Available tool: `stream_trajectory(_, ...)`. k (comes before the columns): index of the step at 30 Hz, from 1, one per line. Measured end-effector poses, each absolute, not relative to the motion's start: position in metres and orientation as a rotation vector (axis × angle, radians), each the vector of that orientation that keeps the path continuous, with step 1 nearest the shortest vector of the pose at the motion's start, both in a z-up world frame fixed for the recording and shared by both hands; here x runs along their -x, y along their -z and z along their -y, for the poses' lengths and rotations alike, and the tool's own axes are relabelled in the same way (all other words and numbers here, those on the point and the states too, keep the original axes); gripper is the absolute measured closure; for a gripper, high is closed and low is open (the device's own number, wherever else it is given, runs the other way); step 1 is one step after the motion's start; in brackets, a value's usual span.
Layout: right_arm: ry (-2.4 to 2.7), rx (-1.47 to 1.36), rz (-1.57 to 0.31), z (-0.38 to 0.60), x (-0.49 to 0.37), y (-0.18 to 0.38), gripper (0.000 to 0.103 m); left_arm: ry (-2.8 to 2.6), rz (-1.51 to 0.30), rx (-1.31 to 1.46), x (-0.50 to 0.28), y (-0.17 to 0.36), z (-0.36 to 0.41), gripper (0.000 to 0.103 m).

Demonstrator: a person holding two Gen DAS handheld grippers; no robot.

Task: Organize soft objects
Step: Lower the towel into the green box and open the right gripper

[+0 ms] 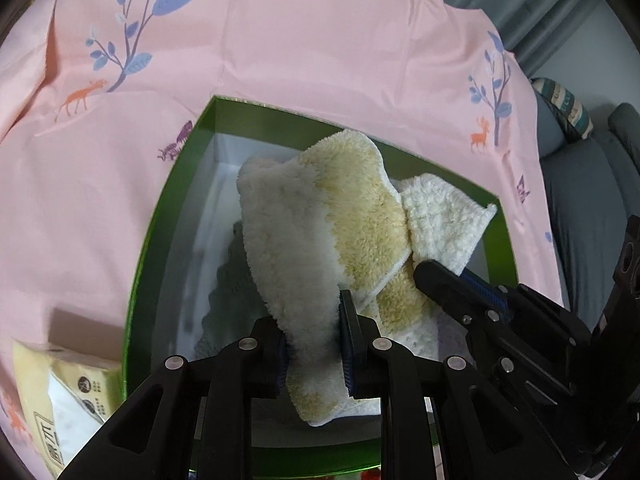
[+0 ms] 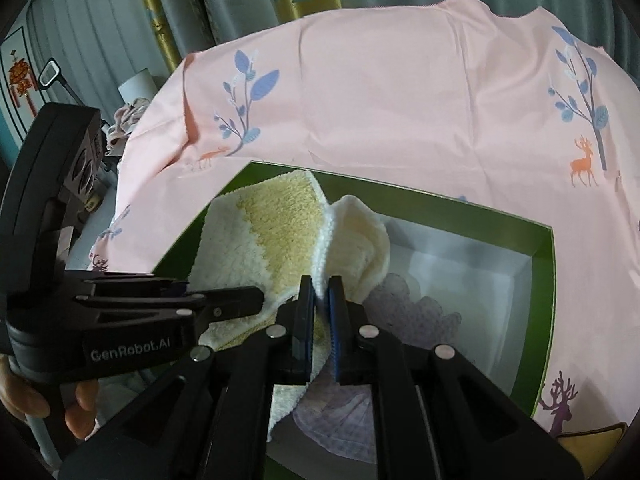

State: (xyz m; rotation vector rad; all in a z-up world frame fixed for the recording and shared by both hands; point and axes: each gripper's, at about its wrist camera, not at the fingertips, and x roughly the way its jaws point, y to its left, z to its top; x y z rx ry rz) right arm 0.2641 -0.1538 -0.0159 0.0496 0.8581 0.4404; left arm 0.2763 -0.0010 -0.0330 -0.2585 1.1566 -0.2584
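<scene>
A fluffy yellow-and-white towel [image 1: 320, 216] hangs over the open green box [image 1: 144, 240] with a white inside. My left gripper [image 1: 314, 344] is shut on one fold of the towel. My right gripper [image 2: 320, 320] is shut on another edge of the same towel [image 2: 272, 224]; it also shows in the left wrist view [image 1: 460, 284] at the towel's right side. The left gripper [image 2: 224, 300] shows in the right wrist view, at the towel's left. A pale lilac scalloped cloth [image 2: 404, 312] lies on the box floor under the towel.
The box [image 2: 540, 312] sits on a pink sheet [image 1: 320, 60] printed with blue trees and deer. A yellow tissue pack [image 1: 60, 396] lies left of the box. A grey sofa with a striped cushion [image 1: 568, 108] is at the right. Curtains [image 2: 240, 0] hang behind.
</scene>
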Motion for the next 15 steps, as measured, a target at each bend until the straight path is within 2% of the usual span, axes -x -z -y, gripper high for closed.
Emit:
stream_trajectory(2,-0.431,-0.057,-0.866,0.157,-0.263,0.017,0.092,0.245,-1.16,0.246,-0.276,0.032,0.0,0.082)
stream_trajectory(4,-0.422,-0.055,-0.871,0.161,-0.259,0.018,0.087,0.234,-1.165,0.234,-0.274,0.031,-0.002,0.07)
stream_trajectory(6,-0.416,-0.054,-0.87,0.165,-0.256,0.018,0.076,0.224,-1.161,0.208,-0.27,0.028,-0.002,0.039)
stream_trajectory(7,-0.409,-0.061,-0.87,0.169,-0.254,0.018,0.069,0.201,-1.16,0.191,-0.27,0.027,-0.002,0.033)
stream_trajectory(8,-0.401,-0.068,-0.871,0.172,-0.252,0.017,0.069,0.185,-1.158,0.18,-0.269,0.025,-0.003,0.025)
stream_trajectory(15,-0.369,-0.068,-0.842,0.187,-0.225,0.004,0.059,0.174,-1.109,0.165,-0.254,0.002,-0.003,0.02)
